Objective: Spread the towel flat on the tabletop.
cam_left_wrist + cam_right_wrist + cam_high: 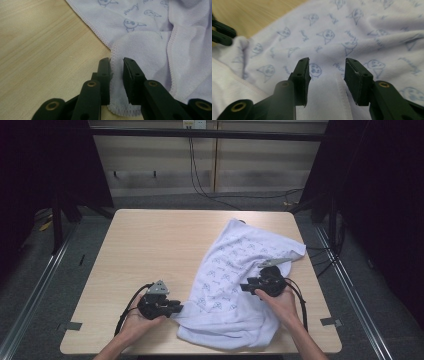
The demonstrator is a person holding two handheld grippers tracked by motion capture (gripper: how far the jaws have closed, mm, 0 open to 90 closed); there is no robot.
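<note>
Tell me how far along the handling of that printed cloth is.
Done: the white printed cloth lies partly folded over itself on the table, still rumpled. In hand: the left gripper is closed on a hemmed corner of the cloth; the right gripper stands open over a hemmed edge, gripping nothing. Left: the right side needs a hold, and the cloth still needs to be pulled flat or folded neatly.
</note>
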